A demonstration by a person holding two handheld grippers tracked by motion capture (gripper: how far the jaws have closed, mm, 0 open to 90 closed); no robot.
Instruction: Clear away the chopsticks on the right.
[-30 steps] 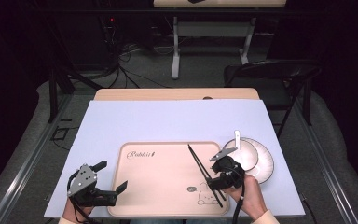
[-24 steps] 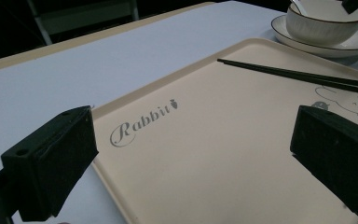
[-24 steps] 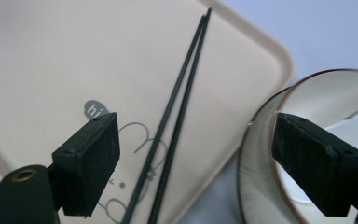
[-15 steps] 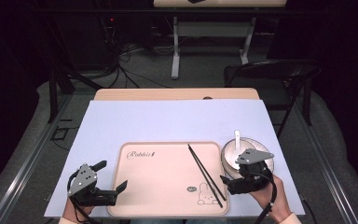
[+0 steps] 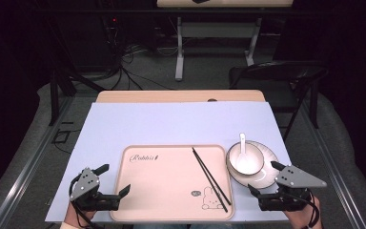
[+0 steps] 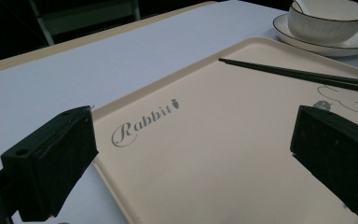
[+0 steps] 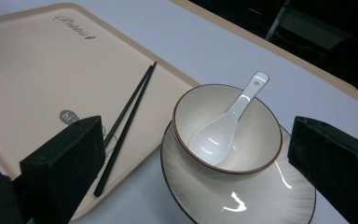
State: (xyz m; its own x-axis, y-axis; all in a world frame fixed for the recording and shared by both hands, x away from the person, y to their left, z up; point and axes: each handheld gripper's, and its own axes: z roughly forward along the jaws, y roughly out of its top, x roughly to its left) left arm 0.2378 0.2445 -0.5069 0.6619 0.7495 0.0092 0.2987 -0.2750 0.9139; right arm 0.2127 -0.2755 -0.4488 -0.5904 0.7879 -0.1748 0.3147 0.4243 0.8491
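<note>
Grippers are held at the two near corners of the table (image 5: 171, 121), which is covered with a pale blue sheet. At the far left, the left gripper (image 5: 115, 182) is kept low beside the left edge of the beige tray (image 5: 167, 191); its jaws are spread wide with nothing between them, and in the left gripper view they frame the tray's "Rabbit" lettering. On the right part of the tray a pair of black chopsticks (image 5: 210, 178) is laid slantwise, the near tips resting by a printed rabbit figure. Just beside the tray's right edge a white plate (image 5: 266, 172) is set, with a white bowl (image 5: 244, 159) stood on it and a white spoon (image 5: 242, 144) leaned inside the bowl, handle pointing away. At the far right, the right gripper (image 5: 263, 178) is held just near the plate; its jaws have just been opening and are parted wide, empty, with bowl and plate seen between them in the right gripper view.
</note>
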